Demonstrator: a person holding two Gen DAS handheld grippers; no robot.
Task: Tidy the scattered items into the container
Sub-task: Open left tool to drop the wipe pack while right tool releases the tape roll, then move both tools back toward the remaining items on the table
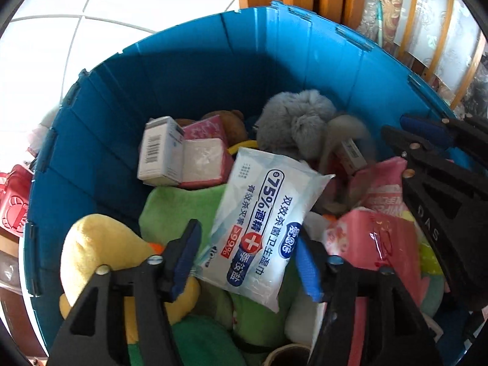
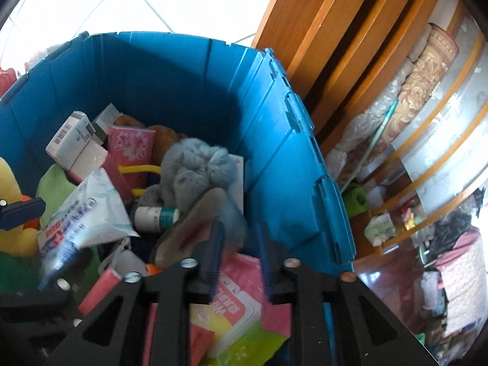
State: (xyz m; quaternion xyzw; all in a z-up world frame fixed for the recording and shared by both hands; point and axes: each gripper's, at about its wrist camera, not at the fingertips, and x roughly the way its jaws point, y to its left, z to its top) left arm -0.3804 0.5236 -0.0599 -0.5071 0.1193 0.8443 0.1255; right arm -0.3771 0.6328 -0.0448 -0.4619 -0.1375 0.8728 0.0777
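A blue plastic crate (image 1: 189, 70) (image 2: 170, 70) holds many items. A white and blue pack of alcohol wipes (image 1: 259, 225) (image 2: 88, 213) lies on top, between the open fingers of my left gripper (image 1: 244, 265), not clamped. Around it lie a yellow plush duck (image 1: 100, 253), a green plush (image 1: 180, 210), a grey furry toy (image 1: 296, 122) (image 2: 195, 167), a white box (image 1: 160, 152) and pink packs (image 1: 375, 238). My right gripper (image 2: 241, 262) hangs open and empty over a pink wipes pack (image 2: 231, 302) by the crate's right wall.
A wooden cabinet (image 2: 320, 45) stands right behind the crate. Shelves with cloth rolls and clutter (image 2: 427, 76) are at the right. White floor tiles (image 1: 76, 30) lie beyond the crate on the left. A red object (image 1: 12, 201) sits outside the crate's left wall.
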